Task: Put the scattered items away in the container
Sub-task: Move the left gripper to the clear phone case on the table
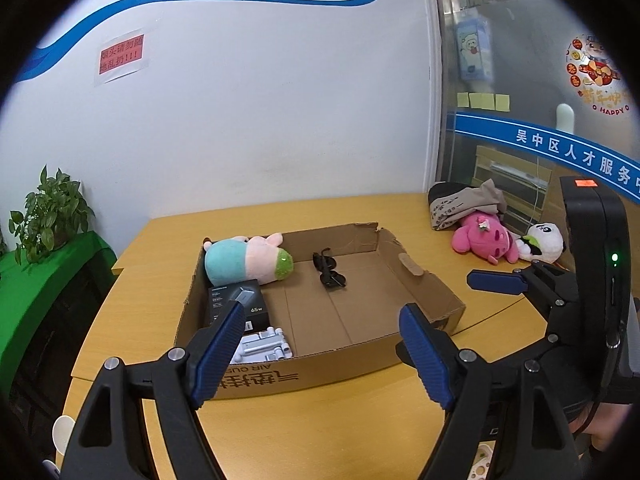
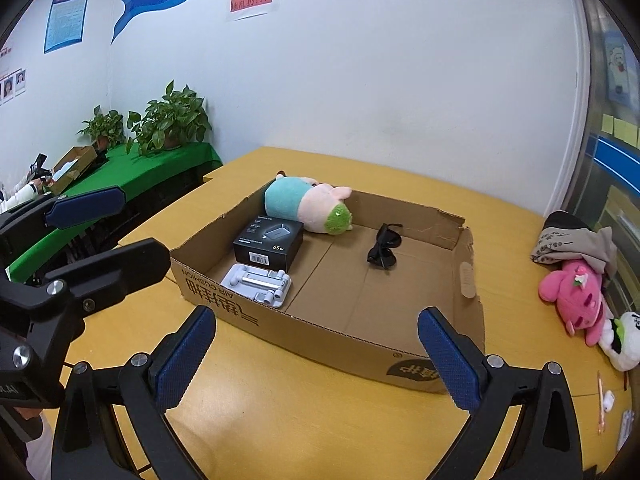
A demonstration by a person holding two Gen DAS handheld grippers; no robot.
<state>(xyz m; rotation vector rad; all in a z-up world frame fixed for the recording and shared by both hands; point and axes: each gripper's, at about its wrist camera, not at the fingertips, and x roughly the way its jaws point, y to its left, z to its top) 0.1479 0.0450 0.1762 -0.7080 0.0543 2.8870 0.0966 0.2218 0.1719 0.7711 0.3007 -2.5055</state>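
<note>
A shallow cardboard box (image 1: 384, 354) (image 2: 332, 338) sits on the yellow table. Inside it lie a teal-and-pink pig plush (image 1: 248, 258) (image 2: 308, 204), a black charger box (image 1: 236, 306) (image 2: 270, 242), a white folding stand (image 1: 262, 346) (image 2: 258, 280) and black sunglasses (image 1: 328, 270) (image 2: 384, 246). A pink plush (image 1: 482, 240) (image 2: 574, 300), a panda plush (image 1: 542, 242) (image 2: 624, 338) and a grey cloth bundle (image 1: 466, 204) (image 2: 576, 240) lie on the table right of the box. My left gripper (image 1: 324, 354) is open and empty before the box's near wall. My right gripper (image 2: 316, 358) is open and empty there too.
A green-covered side table (image 1: 44, 276) (image 2: 132, 180) with potted plants (image 1: 48, 216) (image 2: 170, 122) stands left. A white wall is behind, a glass partition (image 1: 520, 80) at right. Small items, a pen (image 2: 600, 404) among them, lie at the table's right front edge.
</note>
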